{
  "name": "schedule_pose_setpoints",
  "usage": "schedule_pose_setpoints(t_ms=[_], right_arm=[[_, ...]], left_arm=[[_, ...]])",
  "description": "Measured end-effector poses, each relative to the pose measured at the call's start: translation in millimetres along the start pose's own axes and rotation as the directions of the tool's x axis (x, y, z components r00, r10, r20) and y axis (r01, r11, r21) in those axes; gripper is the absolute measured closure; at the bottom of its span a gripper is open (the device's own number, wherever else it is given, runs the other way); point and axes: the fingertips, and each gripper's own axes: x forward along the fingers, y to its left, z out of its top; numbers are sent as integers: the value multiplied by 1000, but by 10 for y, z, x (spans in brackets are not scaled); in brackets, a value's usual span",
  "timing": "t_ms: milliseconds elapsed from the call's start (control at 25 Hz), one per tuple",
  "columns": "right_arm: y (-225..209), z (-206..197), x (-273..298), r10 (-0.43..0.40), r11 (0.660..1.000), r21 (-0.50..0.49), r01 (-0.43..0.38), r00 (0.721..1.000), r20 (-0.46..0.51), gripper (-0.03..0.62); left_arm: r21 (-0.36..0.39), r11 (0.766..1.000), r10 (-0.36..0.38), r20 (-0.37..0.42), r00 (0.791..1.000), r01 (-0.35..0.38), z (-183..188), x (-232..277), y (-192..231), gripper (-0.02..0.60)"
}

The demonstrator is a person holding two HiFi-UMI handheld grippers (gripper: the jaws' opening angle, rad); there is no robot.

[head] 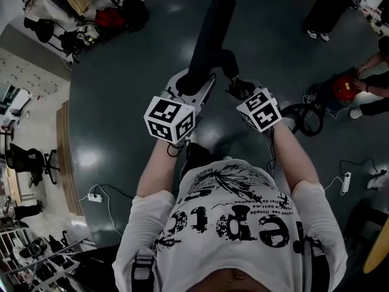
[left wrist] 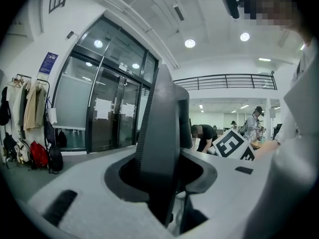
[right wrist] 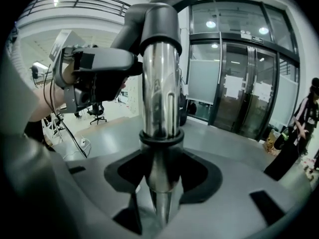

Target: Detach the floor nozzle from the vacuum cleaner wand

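The black floor nozzle is held up off the floor in front of me, its long body reaching away. My left gripper is shut on it; in the left gripper view the nozzle stands edge-on between the jaws of that gripper. My right gripper is shut on the chrome wand, which rises between the jaws of that gripper. A grey elbow joint caps the wand and bends left toward the left gripper. The joint looks connected.
The floor is dark grey. People stand and crouch at the upper right beside a red item and coiled cables. Power strips lie on the floor. An office chair sits left. Glass doors and a coat rack stand ahead.
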Motion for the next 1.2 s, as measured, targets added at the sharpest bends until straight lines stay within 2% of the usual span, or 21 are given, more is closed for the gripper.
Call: schedule_pose_setpoints(t_ms=[160, 280, 360, 480, 560, 640, 680, 760, 840, 960, 1080, 1200], right_arm=[[-51, -51, 73, 30, 999, 11, -30, 999, -19, 411], [-31, -106, 140, 46, 999, -16, -47, 998, -35, 411], [-15, -115, 182, 27, 1000, -10, -27, 999, -32, 411], [1, -84, 262, 6, 999, 53, -5, 1000, -26, 411], [78, -130, 349, 4, 996, 84, 1, 998, -60, 411], [259, -247, 439, 29, 999, 40, -25, 994, -109, 411], [332, -300, 462, 31, 999, -1, -32, 992, -122, 411], [324, -368, 477, 15, 998, -57, -23, 991, -131, 411], [162, -375, 478, -9, 997, -79, -2, 990, -137, 411], [-24, -367, 449, -31, 997, -70, 22, 989, -144, 411], [-92, -402, 460, -32, 999, -9, 31, 989, -144, 411], [-121, -486, 496, -21, 1000, 0, 21, 986, -168, 411]], left_arm=[[-34, 999, -2, -22, 1000, 1, -52, 90, 9, 425], [-45, 999, -31, -86, 996, 27, -148, 97, 15, 426], [-28, 1000, 4, -102, 995, -7, -186, 69, 63, 426], [-39, 994, 97, -51, 994, -99, -191, 44, 137, 425], [-108, 986, 133, 27, 991, -129, -66, -6, 201, 426], [-192, 973, 154, 136, 979, -126, 289, -105, 346, 431], [-170, 976, 161, 152, 975, -135, 447, -137, 416, 437], [-47, 988, 150, 104, 983, -145, 558, -127, 466, 437], [19, 992, 121, 34, 992, -121, 467, -74, 440, 437], [-6, 995, 95, -23, 995, -95, 217, -61, 418, 437], [-54, 994, 96, -30, 995, -97, 62, -72, 481, 437], [-73, 991, 113, -38, 993, -115, -53, -36, 549, 437]])
